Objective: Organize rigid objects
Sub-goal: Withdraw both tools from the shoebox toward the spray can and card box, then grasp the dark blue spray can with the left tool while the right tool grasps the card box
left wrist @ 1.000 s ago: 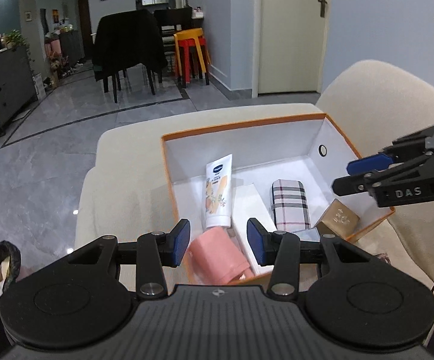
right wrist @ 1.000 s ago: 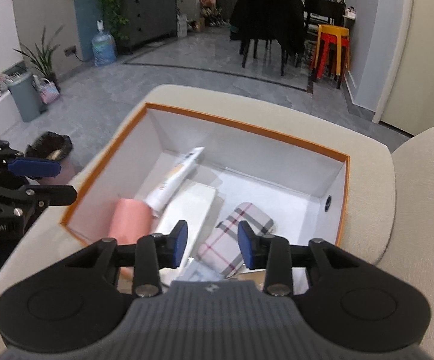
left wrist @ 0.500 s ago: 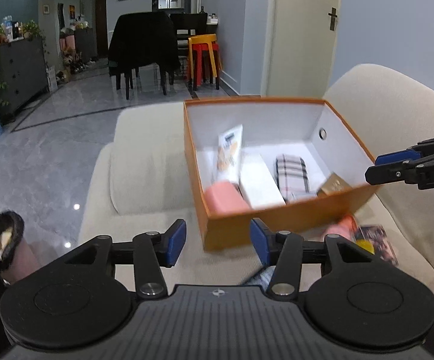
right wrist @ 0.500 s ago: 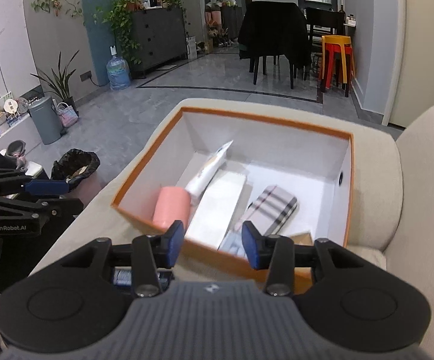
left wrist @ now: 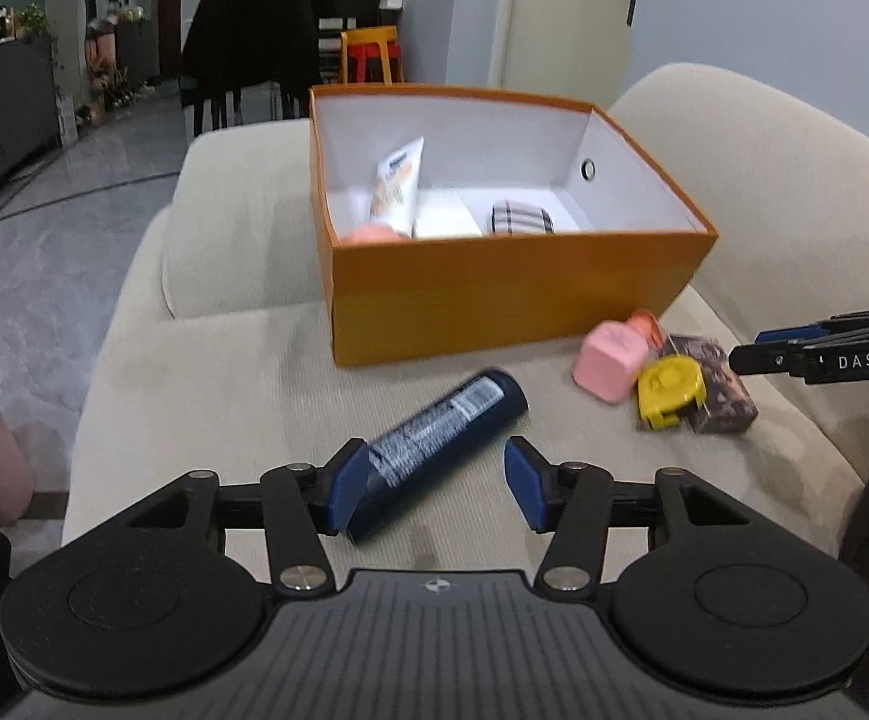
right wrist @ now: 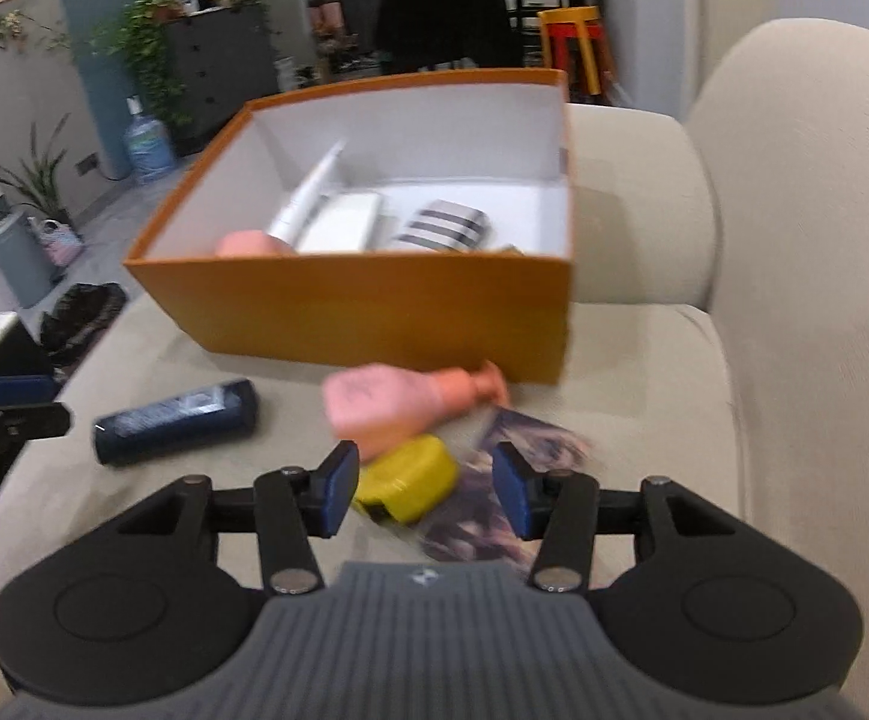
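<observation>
Left gripper (left wrist: 434, 483): jaws just widening, straddling the near end of the dark blue bottle (left wrist: 443, 423), nothing clamped.
Right gripper (right wrist: 422, 495): jaws just widening over the yellow tape measure (right wrist: 407, 477), empty.
Orange box (left wrist: 494, 294): on the sofa (left wrist: 224, 372), already holding a tube, white box and plaid case.
Pink bottle (right wrist: 392, 402): beside the box, likely awaiting collection.

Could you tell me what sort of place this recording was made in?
Most likely a home living room: the orange box sits on a beige sofa, with a dining table and chairs beyond and potted plants on a cabinet.
</observation>
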{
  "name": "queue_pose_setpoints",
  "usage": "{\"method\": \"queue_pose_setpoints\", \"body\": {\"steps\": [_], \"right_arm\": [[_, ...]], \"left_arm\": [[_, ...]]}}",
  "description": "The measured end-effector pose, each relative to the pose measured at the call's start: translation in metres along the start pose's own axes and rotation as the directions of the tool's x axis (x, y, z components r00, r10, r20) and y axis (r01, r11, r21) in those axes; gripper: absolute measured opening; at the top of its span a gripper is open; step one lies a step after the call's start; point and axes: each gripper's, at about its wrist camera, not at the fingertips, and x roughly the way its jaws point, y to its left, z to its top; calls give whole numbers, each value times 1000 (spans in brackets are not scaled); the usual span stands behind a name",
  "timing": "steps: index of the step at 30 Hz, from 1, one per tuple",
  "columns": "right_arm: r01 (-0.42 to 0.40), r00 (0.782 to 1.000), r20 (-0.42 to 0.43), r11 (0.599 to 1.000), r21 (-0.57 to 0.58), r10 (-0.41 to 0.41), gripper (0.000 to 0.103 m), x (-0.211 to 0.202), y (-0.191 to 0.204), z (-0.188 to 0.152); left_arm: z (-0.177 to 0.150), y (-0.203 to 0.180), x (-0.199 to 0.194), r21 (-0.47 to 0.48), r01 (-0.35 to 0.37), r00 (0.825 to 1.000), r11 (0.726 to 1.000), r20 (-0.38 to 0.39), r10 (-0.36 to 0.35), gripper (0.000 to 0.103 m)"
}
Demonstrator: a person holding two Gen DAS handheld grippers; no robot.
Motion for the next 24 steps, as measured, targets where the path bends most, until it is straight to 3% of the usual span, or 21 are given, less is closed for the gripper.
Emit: {"method": "queue_pose_setpoints", "body": {"steps": [4, 9, 24], "right_arm": [[21, 1000, -13, 1000, 22, -21, 53, 3, -8, -8], [18, 1000, 5, 998, 53, -19, 64, 7, -15, -6], [131, 989, -85, 986, 103, -122, 66, 38, -25, -8]], "left_arm": [[-6, -4, 2, 35, -20, 1000, 999, -5, 20, 66], [-8, -9, 9, 85, -57, 998, 995, -7, 58, 70], [6, -11, 56, 173, -56, 998, 983, -31, 62, 74]]}}
